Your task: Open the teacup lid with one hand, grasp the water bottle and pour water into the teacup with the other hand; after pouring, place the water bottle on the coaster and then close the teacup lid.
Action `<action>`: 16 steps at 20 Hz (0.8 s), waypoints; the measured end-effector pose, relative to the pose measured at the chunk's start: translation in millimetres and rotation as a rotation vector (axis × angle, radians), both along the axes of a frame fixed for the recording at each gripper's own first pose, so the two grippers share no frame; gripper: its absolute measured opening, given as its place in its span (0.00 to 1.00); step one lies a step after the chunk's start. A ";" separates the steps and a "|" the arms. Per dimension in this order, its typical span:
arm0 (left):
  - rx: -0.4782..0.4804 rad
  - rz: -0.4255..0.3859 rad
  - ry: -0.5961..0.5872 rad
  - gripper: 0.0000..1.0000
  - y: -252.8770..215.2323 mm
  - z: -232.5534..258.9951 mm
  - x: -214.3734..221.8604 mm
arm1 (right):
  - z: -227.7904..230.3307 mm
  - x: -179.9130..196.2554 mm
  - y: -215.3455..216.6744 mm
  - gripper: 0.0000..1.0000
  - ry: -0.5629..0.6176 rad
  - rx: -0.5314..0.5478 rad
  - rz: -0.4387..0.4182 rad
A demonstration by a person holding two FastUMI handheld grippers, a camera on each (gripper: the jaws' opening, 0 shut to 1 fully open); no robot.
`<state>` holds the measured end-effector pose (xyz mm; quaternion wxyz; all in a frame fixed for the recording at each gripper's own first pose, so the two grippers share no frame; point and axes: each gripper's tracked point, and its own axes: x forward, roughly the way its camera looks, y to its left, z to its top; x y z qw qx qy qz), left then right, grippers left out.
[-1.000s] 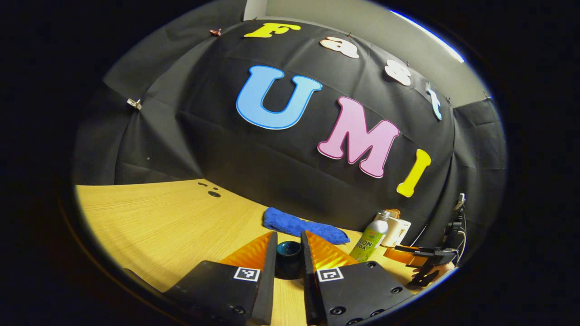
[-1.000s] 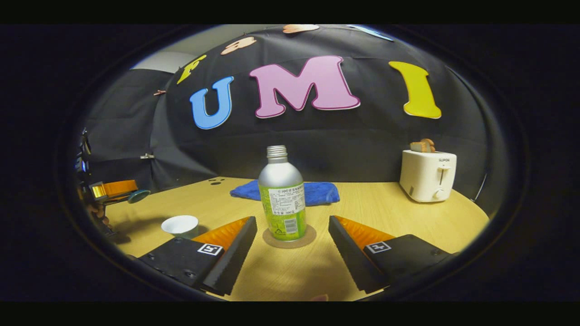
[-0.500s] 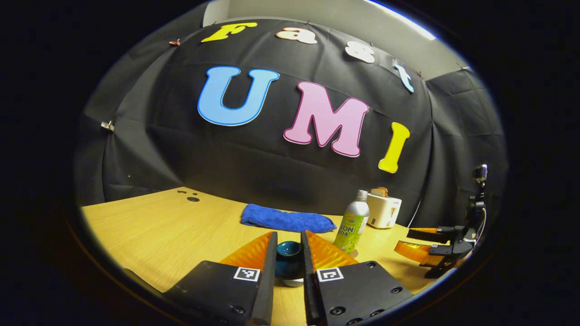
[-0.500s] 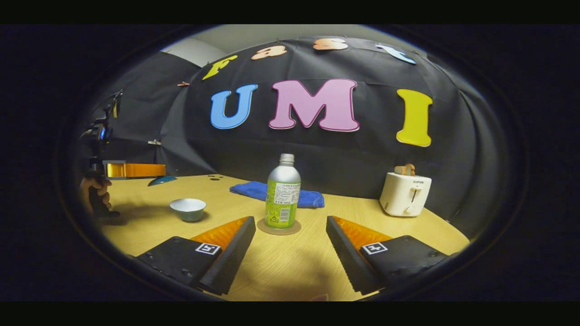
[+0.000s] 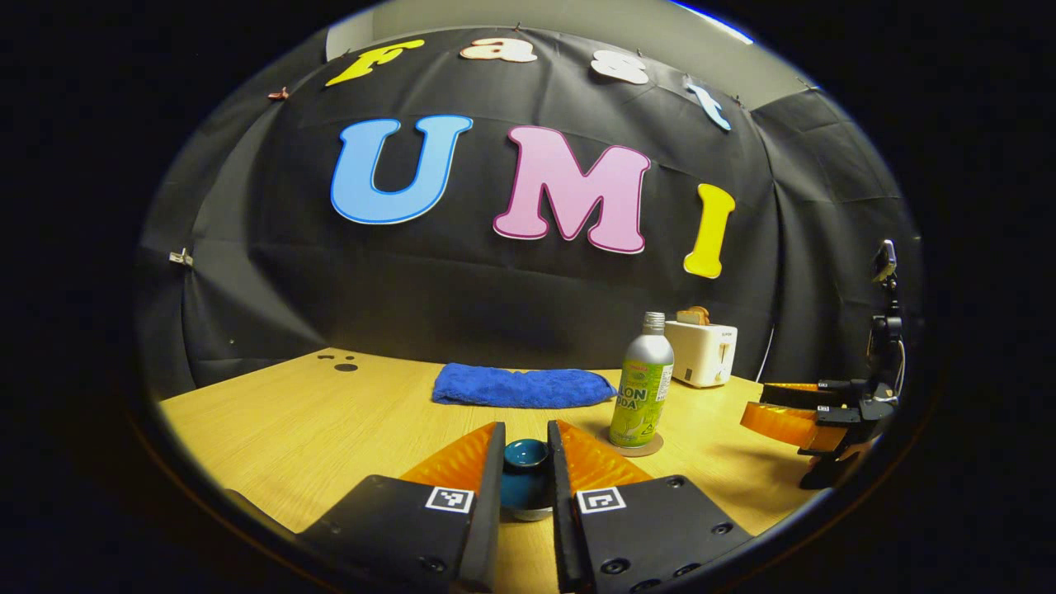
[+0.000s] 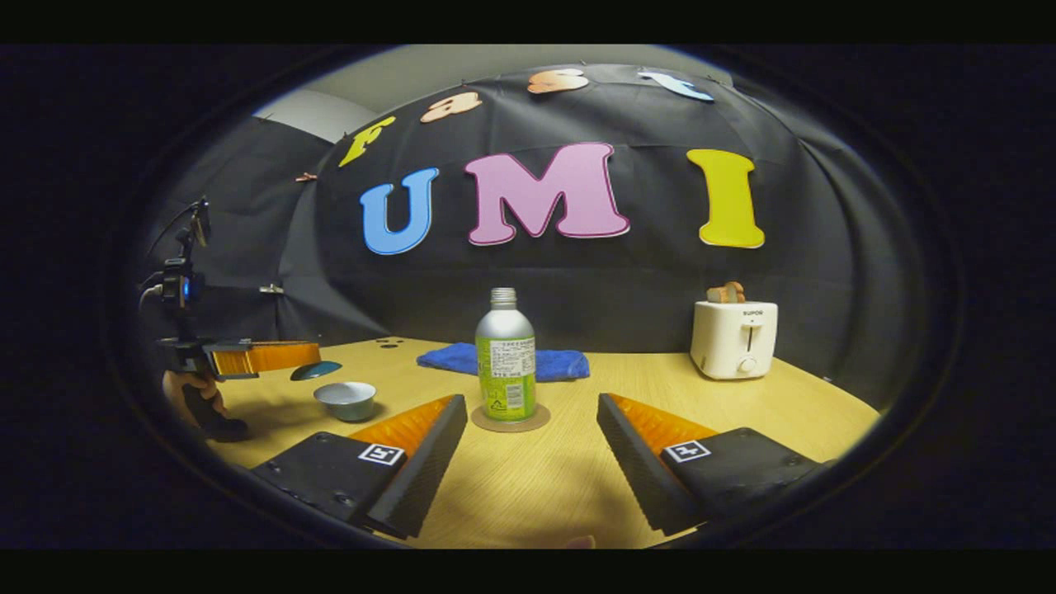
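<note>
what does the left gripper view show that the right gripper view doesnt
Left gripper view: the teal teacup lid close up, clamped between the left hand-held gripper fingers, and the right hand-held gripper off to the side, open.

Right gripper view: the uncovered teacup on the table, the lid held up off it, and the hand holding the left hand-held gripper.

Both: the water bottle upright on its coaster, the blue towel and the toaster.
</note>
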<state>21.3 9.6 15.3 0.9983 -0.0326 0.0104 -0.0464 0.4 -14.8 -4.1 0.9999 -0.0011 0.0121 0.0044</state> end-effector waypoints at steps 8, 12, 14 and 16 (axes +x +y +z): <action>0.046 -0.004 0.076 0.31 -9.2 -21.8 17.9 | 0.9 2.9 0.5 0.98 -0.004 0.001 0.006; 0.097 0.002 0.098 0.31 -12.9 -27.7 25.3 | 0.1 2.9 3.9 0.98 -0.003 0.001 0.025; 0.129 0.019 0.102 0.31 -11.0 -28.9 27.9 | 0.6 3.4 3.3 0.98 -0.003 0.001 0.027; 0.144 0.024 0.107 0.31 -12.2 -31.5 28.6 | 0.6 3.8 3.0 0.98 -0.003 0.001 0.027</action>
